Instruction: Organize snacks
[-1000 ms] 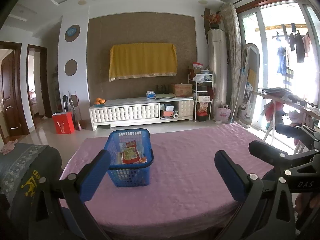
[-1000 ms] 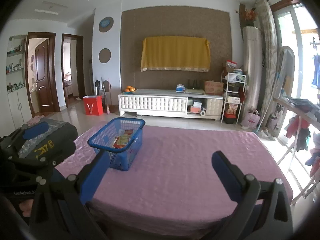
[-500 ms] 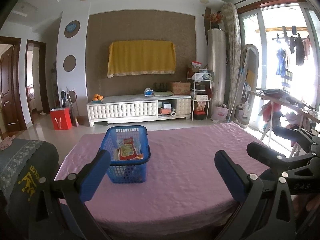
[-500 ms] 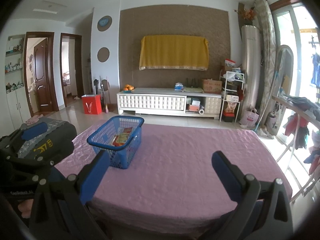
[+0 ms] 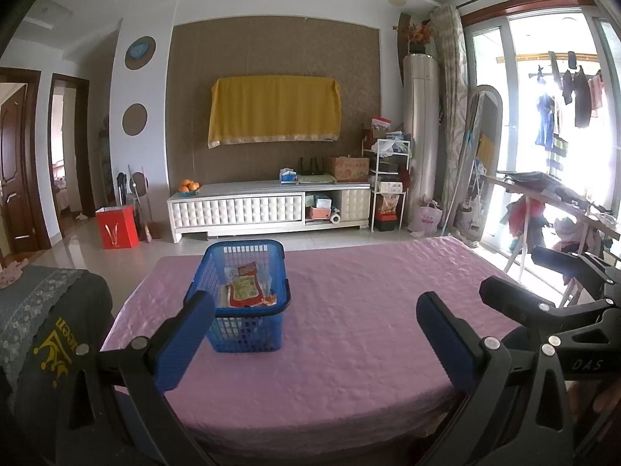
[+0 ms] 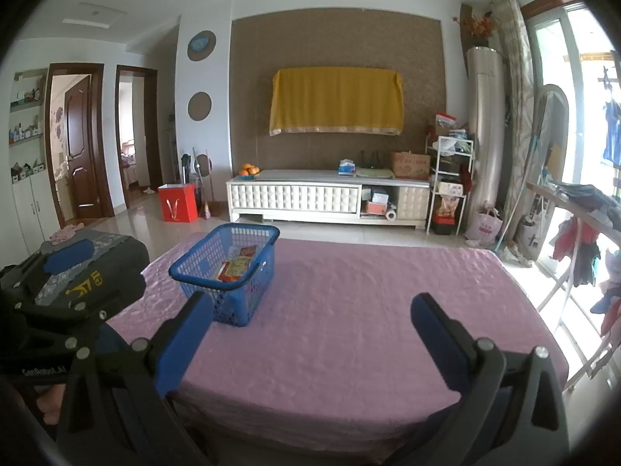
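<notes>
A blue basket [image 5: 238, 295] stands on a table covered with a pink cloth [image 5: 349, 330], toward the table's left side and back from the near edge. Snack packets [image 5: 246, 289] lie inside it, red and yellow wrappers piled on the bottom (how many there are cannot be told through the mesh). In the right wrist view the same basket [image 6: 229, 268] sits left of centre with the packets [image 6: 236, 266] showing over its rim, and the rest of the cloth [image 6: 368, 310] around it is bare.

The left gripper [image 5: 316, 336] is held above the near edge of the table with its two blue-padded fingers spread wide and nothing between them; its left finger [image 5: 186, 339] overlaps the near left corner of the basket in the picture, though whether it touches cannot be told. The right gripper [image 6: 310, 336] is likewise held over the near edge, fingers wide apart and holding nothing, well short of the basket. Each gripper shows at the edge of the other's view: the right one [image 5: 551, 310] at the right of the left wrist view, the left one [image 6: 58, 291] at the left of the right wrist view.

Behind the table a white cabinet [image 5: 268, 206] runs along the wall under a yellow cloth [image 5: 273, 108], and a red bag [image 5: 116, 227] stands on the floor to its left.
</notes>
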`<state>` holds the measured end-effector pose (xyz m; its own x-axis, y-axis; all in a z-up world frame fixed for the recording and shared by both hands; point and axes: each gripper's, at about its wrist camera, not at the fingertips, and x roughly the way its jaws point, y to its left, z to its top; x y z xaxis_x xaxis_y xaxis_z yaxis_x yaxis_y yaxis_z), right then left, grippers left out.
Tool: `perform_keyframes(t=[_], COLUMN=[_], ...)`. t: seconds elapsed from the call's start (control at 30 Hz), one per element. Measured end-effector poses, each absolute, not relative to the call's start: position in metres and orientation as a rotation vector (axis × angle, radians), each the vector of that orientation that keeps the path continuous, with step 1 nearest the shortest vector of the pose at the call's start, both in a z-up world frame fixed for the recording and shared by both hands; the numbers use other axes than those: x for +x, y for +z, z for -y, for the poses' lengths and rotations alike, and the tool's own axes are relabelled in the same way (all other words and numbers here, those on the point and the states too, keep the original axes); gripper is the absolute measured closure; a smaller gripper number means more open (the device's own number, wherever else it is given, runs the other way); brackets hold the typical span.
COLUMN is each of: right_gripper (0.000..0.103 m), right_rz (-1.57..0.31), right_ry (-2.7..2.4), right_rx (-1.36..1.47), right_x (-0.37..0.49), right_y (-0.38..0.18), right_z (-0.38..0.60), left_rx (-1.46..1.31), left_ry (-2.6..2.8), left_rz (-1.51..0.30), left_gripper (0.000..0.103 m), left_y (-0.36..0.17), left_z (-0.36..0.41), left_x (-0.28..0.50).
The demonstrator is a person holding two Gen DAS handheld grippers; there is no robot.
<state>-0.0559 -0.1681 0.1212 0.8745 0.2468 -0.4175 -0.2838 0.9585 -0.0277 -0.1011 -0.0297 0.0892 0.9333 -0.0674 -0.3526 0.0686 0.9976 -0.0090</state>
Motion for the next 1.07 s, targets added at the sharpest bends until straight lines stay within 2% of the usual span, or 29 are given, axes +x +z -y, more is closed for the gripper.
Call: perform_keyframes(t=[1.07], right_gripper=[0.0], right_rz=[-0.436], right_ry=[0.277], right_rx=[-0.092], right_x=[-0.0643], right_y=[0.1146], right_z=[0.1601], left_rx=[-0.014], left_ry=[-0.084], left_rz=[-0.378], left_gripper=[0.0], left_y=[0.084], left_z=[0.0316], left_x=[-0.1065])
